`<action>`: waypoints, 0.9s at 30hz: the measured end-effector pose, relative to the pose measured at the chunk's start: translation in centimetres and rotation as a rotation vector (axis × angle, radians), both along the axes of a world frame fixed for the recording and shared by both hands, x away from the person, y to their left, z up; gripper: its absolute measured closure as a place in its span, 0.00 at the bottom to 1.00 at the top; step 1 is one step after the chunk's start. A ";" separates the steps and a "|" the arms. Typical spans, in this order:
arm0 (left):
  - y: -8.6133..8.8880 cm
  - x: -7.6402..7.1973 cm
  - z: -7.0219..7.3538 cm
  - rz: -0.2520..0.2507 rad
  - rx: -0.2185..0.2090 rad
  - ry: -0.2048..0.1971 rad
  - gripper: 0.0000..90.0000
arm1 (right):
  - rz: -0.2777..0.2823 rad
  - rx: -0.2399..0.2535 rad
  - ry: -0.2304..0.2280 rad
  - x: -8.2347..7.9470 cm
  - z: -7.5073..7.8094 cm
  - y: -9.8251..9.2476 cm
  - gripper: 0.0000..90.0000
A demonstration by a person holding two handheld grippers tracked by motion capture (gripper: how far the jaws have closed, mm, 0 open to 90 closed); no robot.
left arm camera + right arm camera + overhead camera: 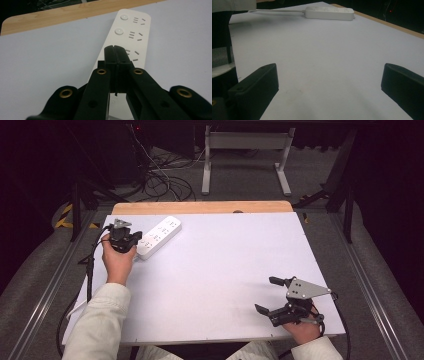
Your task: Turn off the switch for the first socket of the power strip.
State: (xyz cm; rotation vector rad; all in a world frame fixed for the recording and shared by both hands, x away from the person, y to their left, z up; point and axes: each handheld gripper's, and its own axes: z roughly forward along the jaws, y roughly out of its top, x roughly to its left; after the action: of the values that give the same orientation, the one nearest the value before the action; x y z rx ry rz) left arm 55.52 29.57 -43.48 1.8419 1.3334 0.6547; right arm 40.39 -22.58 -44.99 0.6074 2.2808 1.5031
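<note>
Nearest the person, the right gripper rests at the near right corner of the flat white table top, jaws spread wide with only bare surface between them; the right gripper view confirms nothing in the gap. It sits well apart from the work, idle.

Farther out on the left, the left gripper has its black jaws clenched together, tips pressed flat against each other, nothing pinched between. In the left gripper view the closed tips sit over the near end of the long white plastic power strip, roughly above the third socket group; contact cannot be told.

The strip lies flat near the far left of the table, angled, its far end toward the pale wooden edge strip, white cord trailing off its near end toward the person's left.

Judged step: working the strip with closed tips, likely pressing one of the round white switch buttons. To do it well: keep jaws clenched, centre the tips over the button, come down straight, push briefly. An off-centre push risks skidding the light strip; the right gripper could steady the far end.
</note>
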 end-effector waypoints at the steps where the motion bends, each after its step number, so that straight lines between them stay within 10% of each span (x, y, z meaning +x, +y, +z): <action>1: -0.1 -0.1 0.1 -0.004 -0.013 -0.002 1.00 | 0.000 0.000 0.001 0.0 0.0 0.0 0.02; 17: -0.7 -1.8 2.3 -0.064 -0.074 -0.033 0.99 | -0.001 0.000 0.002 0.0 0.0 0.0 0.02; 27: -2.0 -4.9 4.2 -0.171 -0.096 -0.074 0.65 | 0.002 0.001 0.001 0.0 0.0 0.1 0.02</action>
State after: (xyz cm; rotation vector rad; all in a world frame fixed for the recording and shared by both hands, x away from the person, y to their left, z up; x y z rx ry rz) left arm 50.63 27.56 -39.29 1.8126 1.1256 0.5539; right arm 40.41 -22.47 -44.96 0.6072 2.2825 1.5050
